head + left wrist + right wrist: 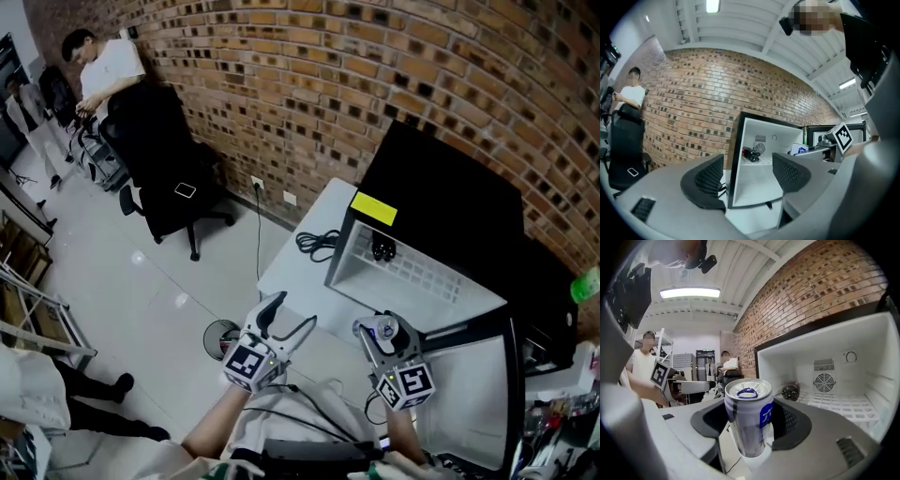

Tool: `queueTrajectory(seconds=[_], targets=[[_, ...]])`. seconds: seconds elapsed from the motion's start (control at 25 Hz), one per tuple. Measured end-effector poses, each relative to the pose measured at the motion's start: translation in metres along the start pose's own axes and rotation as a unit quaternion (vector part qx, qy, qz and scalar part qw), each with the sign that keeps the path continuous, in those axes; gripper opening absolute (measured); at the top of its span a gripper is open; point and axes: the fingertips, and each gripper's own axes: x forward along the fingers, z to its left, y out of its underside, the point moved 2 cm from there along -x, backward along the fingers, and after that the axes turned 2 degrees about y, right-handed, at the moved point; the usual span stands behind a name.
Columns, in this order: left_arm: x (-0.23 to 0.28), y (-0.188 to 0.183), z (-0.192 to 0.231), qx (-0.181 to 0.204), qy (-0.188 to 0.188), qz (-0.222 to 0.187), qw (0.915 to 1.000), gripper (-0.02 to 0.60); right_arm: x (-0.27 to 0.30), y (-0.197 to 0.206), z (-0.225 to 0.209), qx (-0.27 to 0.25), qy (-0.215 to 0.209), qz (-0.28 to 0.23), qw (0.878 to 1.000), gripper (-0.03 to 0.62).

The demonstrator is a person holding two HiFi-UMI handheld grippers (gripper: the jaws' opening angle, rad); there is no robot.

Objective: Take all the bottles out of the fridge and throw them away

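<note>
Drink can [749, 416], silver with a blue panel and a blue pull-tab, upright between the jaws of the right gripper [382, 336]. The jaws are nearly together and their pads press on the can's sides, so the can is held. In the head view this gripper is just in front of the open fridge door [478, 375].

Left gripper [286, 321]: jaws well apart, nothing between them. In the left gripper view the gap between its mesh pads [708, 178] frames the fridge opening beyond.

Mini fridge [441, 187]: black case, white interior, yellow sticker [373, 208] on the upper front edge. It stands on a white table [291, 272] against a brick wall [309, 84].

Dark bottle [791, 391]: lying on its side on the white wire shelf [422, 272], at the back of the fridge, left of the round fan grille [824, 380]. It is well apart from both grippers.

Coiled black cable [317, 244]: on the table, just left of the fridge.

Background: black office chair [159, 159] on the tiled floor; seated person in a white shirt [103, 66] at far left.
</note>
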Motion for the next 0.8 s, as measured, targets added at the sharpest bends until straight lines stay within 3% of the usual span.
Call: queueTrajectory(seconds=[0.24, 0.4, 0.6, 0.8], targets=[[-0.047, 0.041, 0.031, 0.019, -0.052, 0.044, 0.9975, 0.316, 0.046, 0.040, 0.059, 0.006, -0.087, 0.057, 0.995, 0.281], [-0.093, 0.084, 0.058, -0.008, -0.117, 0.084, 0.9896, 0.316, 0.081, 0.084, 0.107, 0.000, -0.164, 0.116, 0.980, 0.281], [-0.156, 0.152, 0.095, -0.068, -0.195, 0.133, 0.9694, 0.316, 0.123, 0.161, 0.165, -0.025, -0.246, 0.211, 0.946, 0.281], [-0.224, 0.228, 0.121, -0.134, -0.257, 0.179, 0.9401, 0.316, 0.148, 0.262, 0.231, -0.037, -0.307, 0.310, 0.899, 0.281]])
